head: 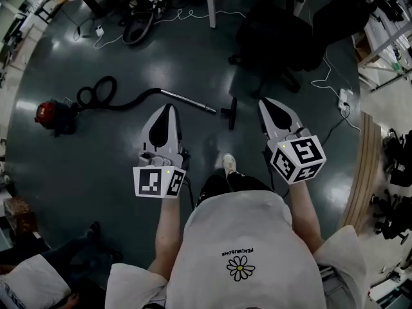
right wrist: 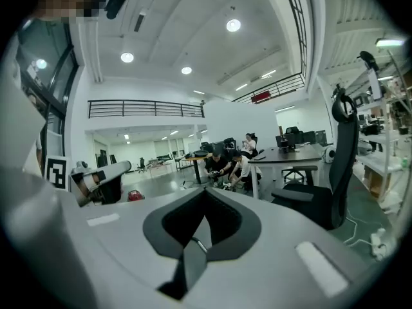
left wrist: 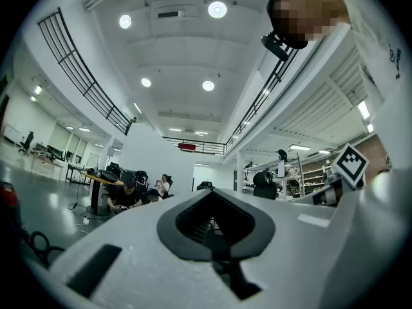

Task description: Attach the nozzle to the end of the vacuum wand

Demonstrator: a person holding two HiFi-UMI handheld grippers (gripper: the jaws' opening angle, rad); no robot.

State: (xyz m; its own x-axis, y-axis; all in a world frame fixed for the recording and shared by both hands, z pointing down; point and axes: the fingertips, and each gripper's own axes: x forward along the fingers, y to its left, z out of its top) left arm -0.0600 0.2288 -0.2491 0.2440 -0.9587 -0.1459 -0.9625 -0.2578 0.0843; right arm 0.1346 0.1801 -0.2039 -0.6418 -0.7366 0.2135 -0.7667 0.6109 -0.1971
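So, both grippers were empty. The left gripper (head: 168,107) had its fingers (left wrist: 172,235) pressed together with nothing between them, and so did the right gripper (right wrist: 205,201) and its fingers (right wrist: 248,235). Both hung over the floor (head: 129,50) on the person's side of the vacuum wand (head: 188,101), left one near its shaft, right one off past its free end. The wand lay flat on the floor. The nozzle (head: 230,112) lay just beyond the wand's free end, close but not touching, so nothing was joined yet. The black hose (head: 103,95) ran off the wand's other end in a loop to the red vacuum body (head: 50,113), well apart from the free end. Handling guess: the wand looked like a bare metal tube, so stiff, fairly light, smooth and round. It would likely roll or slip in a pinch, and the hose would drag on it. Best taken across the shaft a little back from the free end, clear of the section that has to enter the socket. The nozzle read as dark moulded plastic: rigid, light, not fragile, T-shaped. Its neck was the sensible hold, not the wide foot, with the socket kept in line with the wand. Socket detail was too small to make out.
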